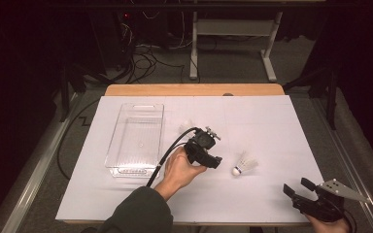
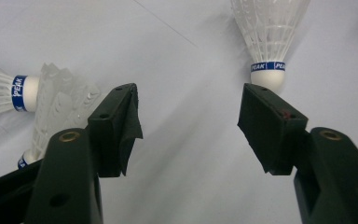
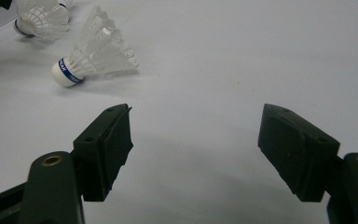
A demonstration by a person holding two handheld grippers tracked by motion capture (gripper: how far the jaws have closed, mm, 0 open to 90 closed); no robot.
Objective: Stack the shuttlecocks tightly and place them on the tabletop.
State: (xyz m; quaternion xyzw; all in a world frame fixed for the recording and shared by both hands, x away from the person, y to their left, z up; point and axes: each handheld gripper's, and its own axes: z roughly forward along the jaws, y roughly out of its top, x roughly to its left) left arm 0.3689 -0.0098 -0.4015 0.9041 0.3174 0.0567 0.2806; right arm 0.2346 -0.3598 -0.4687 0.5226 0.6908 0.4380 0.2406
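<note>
White paper (image 1: 272, 126) is spanned by the wide-open, empty left gripper (image 2: 189, 123), past whose right jaw a feather-light, crushable PEAK shuttlecock (image 2: 268, 42) lies, best pinched at its firm cork, while the right gripper (image 1: 301, 191) is held open, also empty, well apart.

High view above the near side looking forward and down over the counter (image 1: 272, 126), both gripper views close, low over its white top, sharing one shuttlecock (image 1: 244, 164).

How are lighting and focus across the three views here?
High view: dark surroundings, white table evenly lit, clear bin faint. Left gripper view: the near shuttlecock is sharp, soft shadows. Right gripper view: dimmer, greyish, shuttlecock slightly soft.
</note>
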